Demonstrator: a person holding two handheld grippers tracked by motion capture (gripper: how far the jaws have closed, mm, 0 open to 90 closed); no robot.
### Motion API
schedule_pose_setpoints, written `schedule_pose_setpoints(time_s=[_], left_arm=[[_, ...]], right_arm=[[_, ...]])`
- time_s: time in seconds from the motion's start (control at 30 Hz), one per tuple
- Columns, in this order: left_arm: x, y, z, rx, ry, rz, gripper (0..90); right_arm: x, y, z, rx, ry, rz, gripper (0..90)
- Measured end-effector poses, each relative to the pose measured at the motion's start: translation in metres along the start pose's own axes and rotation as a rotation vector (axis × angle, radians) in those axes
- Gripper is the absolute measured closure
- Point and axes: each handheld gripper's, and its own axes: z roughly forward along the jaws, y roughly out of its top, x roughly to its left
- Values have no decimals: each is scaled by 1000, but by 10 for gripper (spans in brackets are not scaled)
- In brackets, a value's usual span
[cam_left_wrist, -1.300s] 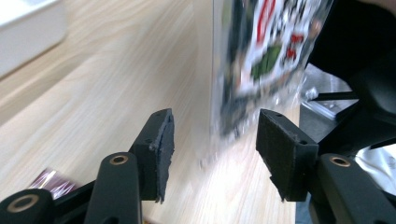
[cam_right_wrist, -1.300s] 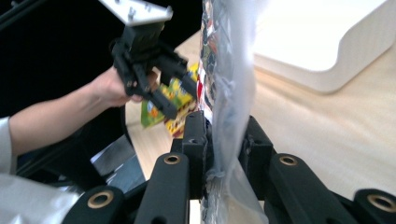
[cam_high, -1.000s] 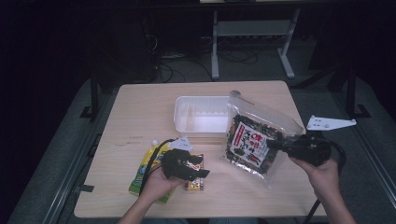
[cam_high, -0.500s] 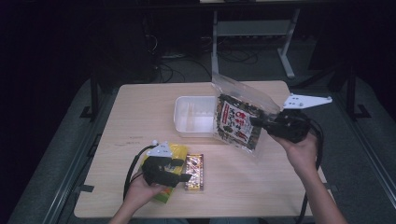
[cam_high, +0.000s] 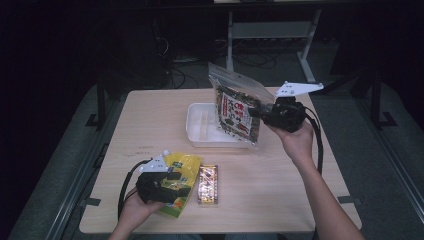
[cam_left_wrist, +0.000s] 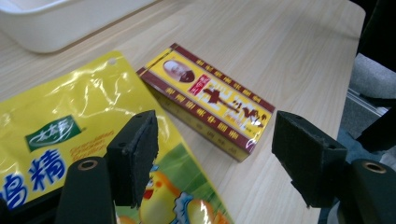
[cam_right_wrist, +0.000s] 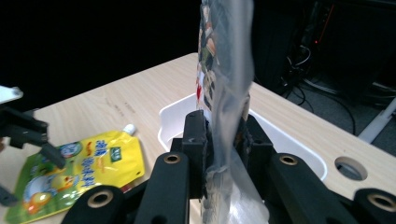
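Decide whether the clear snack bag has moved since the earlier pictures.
Yes. The clear snack bag, clamped in the right tongs, went from lying right of the white tray to hanging upright over it.

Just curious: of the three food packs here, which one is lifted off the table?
The clear zip bag, clamped in the right gripper above the white tray. The yellow pouch and small box lie flat.

"鸡精" on yellow pouch (cam_left_wrist: 74, 135)

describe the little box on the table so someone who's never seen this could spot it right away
On the wooden table, look at the near edge, by the left gripper. The small box lies flat just right of the yellow pouch: the one rigid carton, dark red border, yellow face.
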Motion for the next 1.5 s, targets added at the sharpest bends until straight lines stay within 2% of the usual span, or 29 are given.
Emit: schedule_pose_setpoints(time_s=[0.27, 0.57, 0.73, 1.17, 1.4, 1.5], left_arm=[[7, -8, -6, -15, 9, -18, 303], [9, -10, -6, -11, 8, -25, 302], [10, -11, -6, -11, 3, -27, 298], [11, -12, -6, -13, 2, -32, 296], [13, -13, -6, -14, -1, -42, 297], [13, -13, -5, -14, -1, -45, 296]], right_arm=[[-5, 13, 23, -10, -37, -31, 751], [-19, 17, 43, -28, -54, -24, 751], [-28, 11, 57, -18, -55, -23, 751], [-36, -1, 80, -2, -50, -31, 751], [-46, -16, 87, 3, -45, 1, 750], [-51, -22, 88, 6, -29, 24, 749]])
